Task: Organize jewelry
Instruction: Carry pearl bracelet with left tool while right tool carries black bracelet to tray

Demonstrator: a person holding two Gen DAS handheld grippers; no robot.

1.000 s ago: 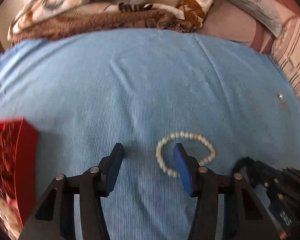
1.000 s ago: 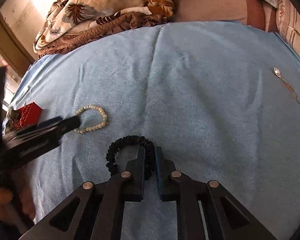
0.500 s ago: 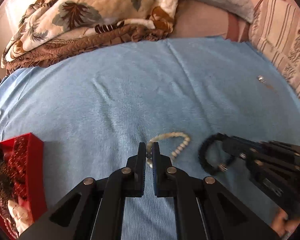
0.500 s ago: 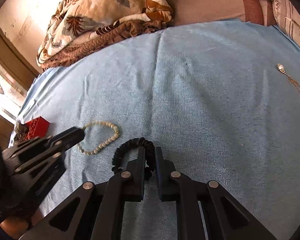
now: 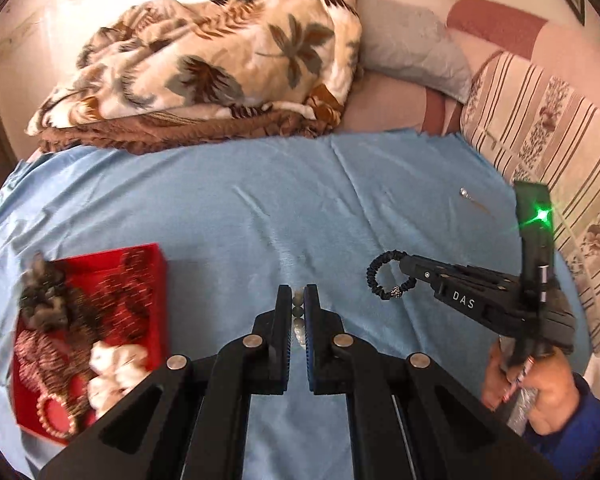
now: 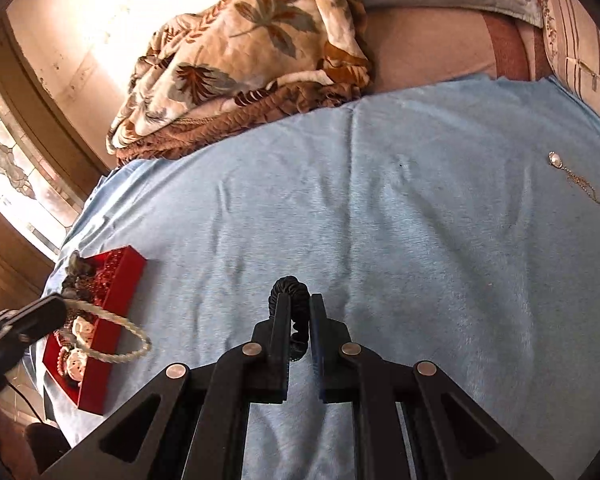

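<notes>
My left gripper (image 5: 298, 300) is shut on a pearl bracelet (image 5: 298, 314), lifted off the blue cloth; in the right wrist view the bracelet (image 6: 118, 330) hangs from that gripper (image 6: 62, 308) beside the red jewelry box (image 6: 100, 320). My right gripper (image 6: 299, 304) is shut on a black beaded bracelet (image 6: 290, 286), also raised; in the left wrist view the black bracelet (image 5: 384, 276) dangles from it (image 5: 404, 262). The red box (image 5: 88, 320) holds several pieces of jewelry at the left. A pearl pendant on a chain (image 6: 574, 176) lies on the cloth at far right.
A blue cloth (image 5: 260, 208) covers the bed. A folded leaf-print blanket (image 5: 220, 68) and a grey pillow (image 5: 412, 48) lie at the back. Striped cushions (image 5: 548, 140) line the right side. A window (image 6: 8, 168) is at the left.
My left gripper closed on the pearl bracelet and lifted it toward the red box. My right gripper rose with the black bracelet. Both views now look from higher up.
</notes>
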